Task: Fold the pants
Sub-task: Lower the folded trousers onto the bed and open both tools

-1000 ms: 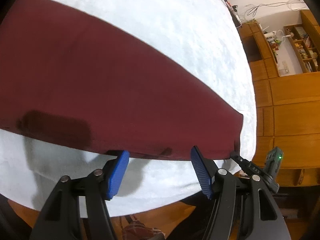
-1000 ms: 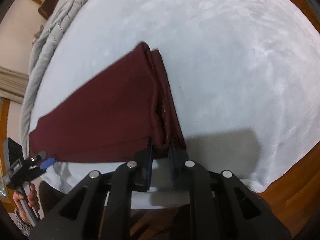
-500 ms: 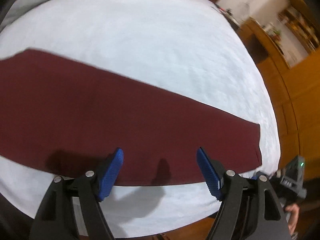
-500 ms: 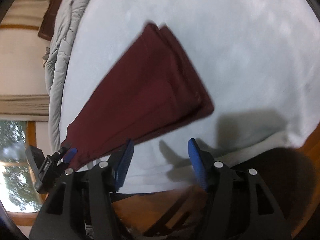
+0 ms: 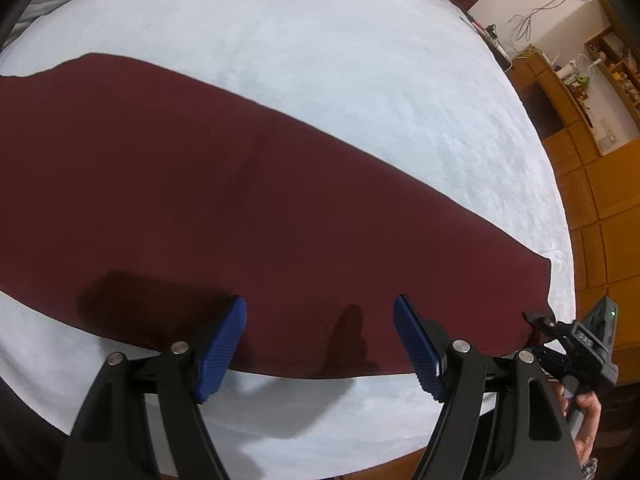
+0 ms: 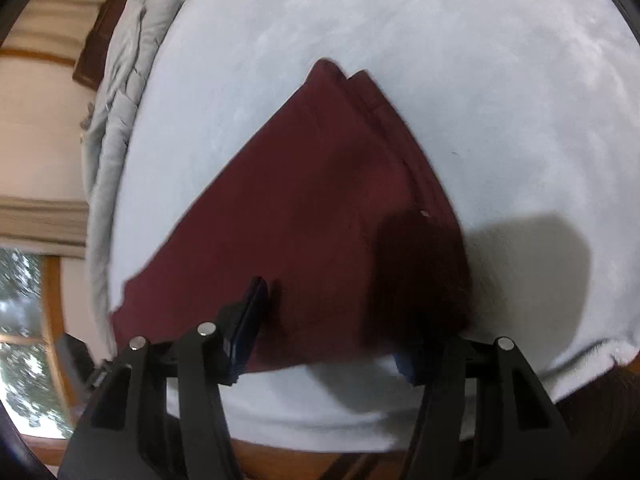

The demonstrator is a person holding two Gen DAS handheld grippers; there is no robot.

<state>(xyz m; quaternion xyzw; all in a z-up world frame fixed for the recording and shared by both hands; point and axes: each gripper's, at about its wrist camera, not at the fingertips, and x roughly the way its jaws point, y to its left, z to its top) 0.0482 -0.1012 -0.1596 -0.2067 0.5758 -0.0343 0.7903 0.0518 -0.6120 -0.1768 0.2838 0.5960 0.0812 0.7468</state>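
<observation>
- Pants [image 5: 248,216] lie flat on the bed [image 5: 360,80], already folded lengthwise; long axis runs 10 to 4 o'clock in left view.
- Left tongs [image 5: 320,344]: wide open, empty, over the near edge mid-length.
- Right tongs [image 6: 332,332]: wide open, empty, straddling the waist end's near edge.
- Judgement: right tongs are nearer an end for the crosswise fold.

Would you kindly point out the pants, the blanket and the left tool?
pants [image 5: 240,216], left wrist view, middle of the maroon cloth.
blanket [image 5: 320,60], left wrist view, bare white stretch beyond the pants.
left tool [image 5: 320,344], left wrist view, midway between its blue fingertips.
</observation>
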